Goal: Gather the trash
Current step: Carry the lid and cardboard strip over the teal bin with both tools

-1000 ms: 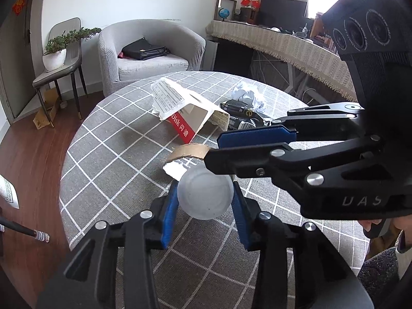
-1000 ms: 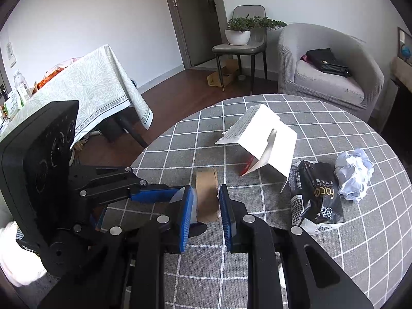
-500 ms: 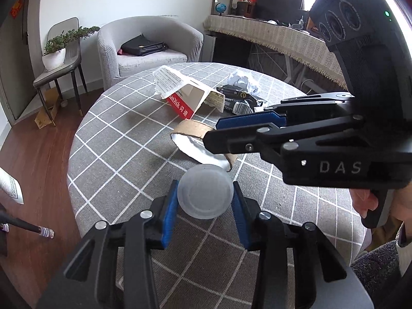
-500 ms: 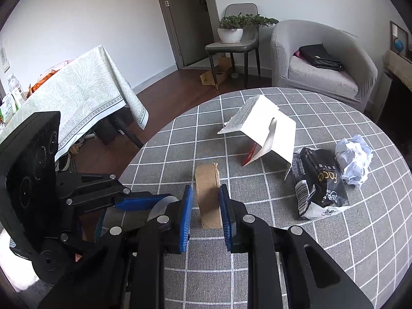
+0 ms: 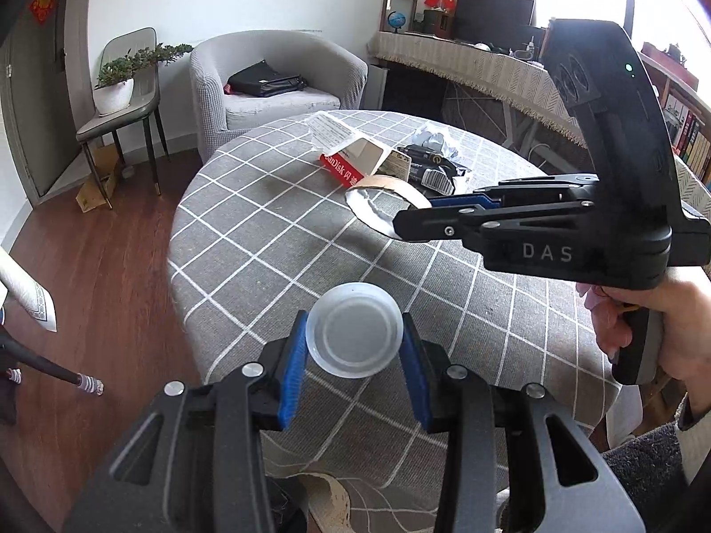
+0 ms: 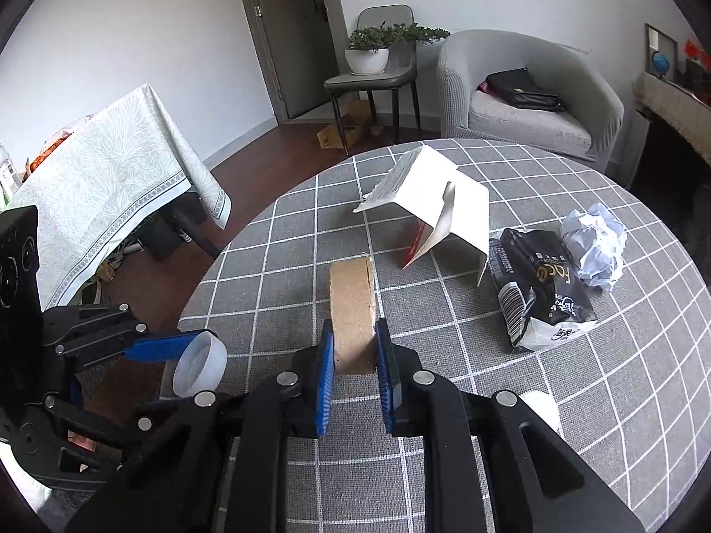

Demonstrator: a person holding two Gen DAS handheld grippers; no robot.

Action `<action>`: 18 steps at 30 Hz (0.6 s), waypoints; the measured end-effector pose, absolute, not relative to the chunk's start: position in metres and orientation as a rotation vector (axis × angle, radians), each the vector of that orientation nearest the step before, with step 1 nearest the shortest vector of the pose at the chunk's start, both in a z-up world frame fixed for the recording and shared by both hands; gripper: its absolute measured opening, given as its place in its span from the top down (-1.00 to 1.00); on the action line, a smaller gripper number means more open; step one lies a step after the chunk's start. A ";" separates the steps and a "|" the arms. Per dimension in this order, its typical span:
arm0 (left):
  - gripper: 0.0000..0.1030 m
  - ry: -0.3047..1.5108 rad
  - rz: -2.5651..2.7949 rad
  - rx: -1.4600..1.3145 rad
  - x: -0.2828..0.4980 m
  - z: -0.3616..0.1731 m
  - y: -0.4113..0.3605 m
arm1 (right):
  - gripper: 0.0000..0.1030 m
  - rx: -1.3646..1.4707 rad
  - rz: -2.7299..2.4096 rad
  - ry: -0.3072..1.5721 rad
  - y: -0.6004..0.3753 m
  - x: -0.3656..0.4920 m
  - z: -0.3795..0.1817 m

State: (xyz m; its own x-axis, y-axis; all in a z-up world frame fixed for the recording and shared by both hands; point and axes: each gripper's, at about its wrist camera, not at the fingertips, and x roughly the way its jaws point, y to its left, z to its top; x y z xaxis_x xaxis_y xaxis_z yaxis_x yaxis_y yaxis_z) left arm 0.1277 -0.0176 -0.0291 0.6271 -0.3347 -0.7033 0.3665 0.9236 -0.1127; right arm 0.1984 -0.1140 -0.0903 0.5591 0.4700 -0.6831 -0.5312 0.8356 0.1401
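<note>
My left gripper [image 5: 355, 342] is shut on a translucent plastic cup [image 5: 355, 333], held over the near edge of the round grey checked table [image 5: 275, 240]. In the right wrist view that cup [image 6: 200, 368] hangs at the lower left in the left gripper [image 6: 186, 351]. A brown cardboard tape ring [image 6: 353, 311] stands on edge between the blue pads of my right gripper [image 6: 354, 368], whose jaws are closing on it and touch both its sides. From the left wrist view the ring [image 5: 386, 184] sticks out past the right gripper [image 5: 400, 226].
On the table lie a folded white box with a red side [image 6: 444, 200], a black packet [image 6: 537, 293] and crumpled white paper [image 6: 595, 244]. A grey armchair [image 6: 529, 102], a chair with a plant [image 6: 377, 62] and a cloth-covered table [image 6: 102, 186] stand around. A hand [image 5: 666, 328] grips the right handle.
The left gripper with the cup has drawn back from the cardboard ring to the table's near edge. The right gripper's pads have narrowed on the ring.
</note>
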 end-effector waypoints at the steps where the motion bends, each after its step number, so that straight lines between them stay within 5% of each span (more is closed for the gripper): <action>1: 0.18 0.798 -0.396 0.041 0.126 -0.029 -0.015 | 0.67 -0.084 0.592 0.777 -0.113 0.195 -0.090; 18: 0.18 0.846 -0.271 0.000 0.078 -0.045 0.053 | 0.66 -0.090 0.666 0.762 -0.059 0.144 -0.090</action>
